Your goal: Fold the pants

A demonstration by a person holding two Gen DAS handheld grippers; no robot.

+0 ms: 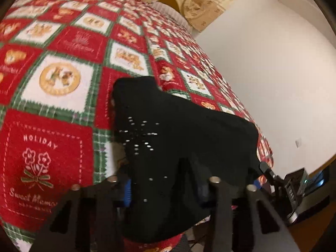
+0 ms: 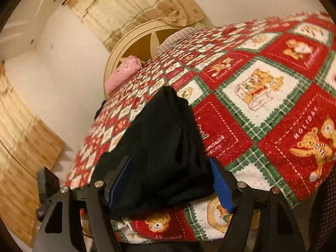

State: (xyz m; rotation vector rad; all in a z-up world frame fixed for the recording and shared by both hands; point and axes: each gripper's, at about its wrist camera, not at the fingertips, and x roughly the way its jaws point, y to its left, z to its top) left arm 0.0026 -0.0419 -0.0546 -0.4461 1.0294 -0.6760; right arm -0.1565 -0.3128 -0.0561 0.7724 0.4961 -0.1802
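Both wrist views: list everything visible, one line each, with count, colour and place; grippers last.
pants: one, black with small shiny studs, lying on the bed's near edge.
blanket: one, red, green and white holiday patchwork, covering the bed.
pink bundle: one, at the bed's far end.
headboard: one, cream, rounded, behind the bundle.
curtains: beige, patterned, along the wall.
left gripper: black, fingers closed on the pants.
right gripper: black with blue pads, fingers straddling the pants' edge.
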